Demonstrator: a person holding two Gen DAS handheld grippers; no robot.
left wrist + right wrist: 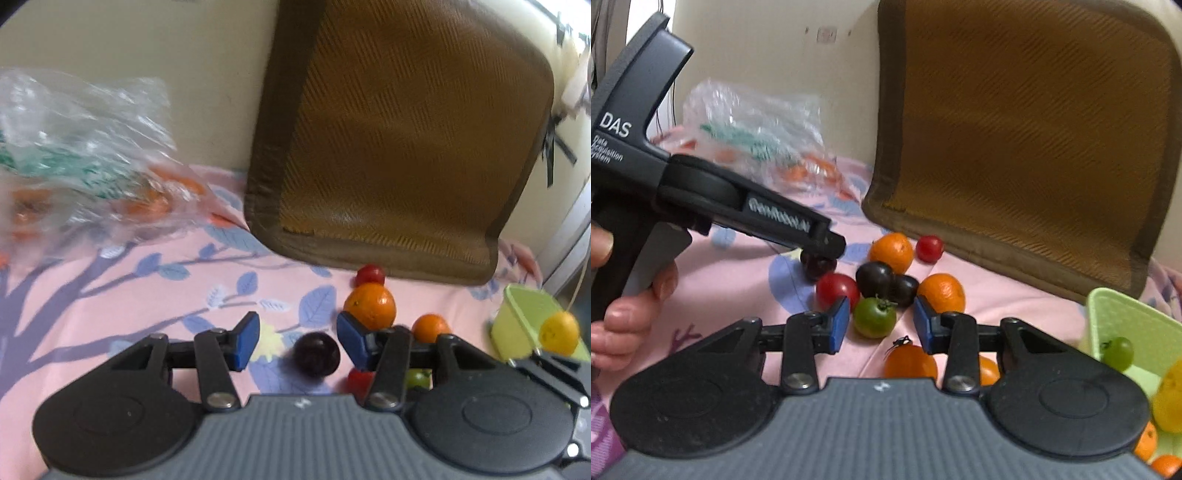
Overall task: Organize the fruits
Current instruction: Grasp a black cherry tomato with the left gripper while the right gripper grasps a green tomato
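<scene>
Left gripper [297,338]: I see it open around a dark plum [317,353] on the pink sheet [110,302].
Right gripper [880,325]: open, green tomato [874,317] between my pads.
Green bin [1126,325]: far right, holding fruit.

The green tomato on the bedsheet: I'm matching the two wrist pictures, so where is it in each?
Left wrist view: green tomato low right of centre, mostly hidden behind the right finger of the left hand-held gripper.
Right wrist view: centre, between the open fingers of the right hand-held gripper.
Shared landmark: the brown cushion behind the fruit.
</scene>
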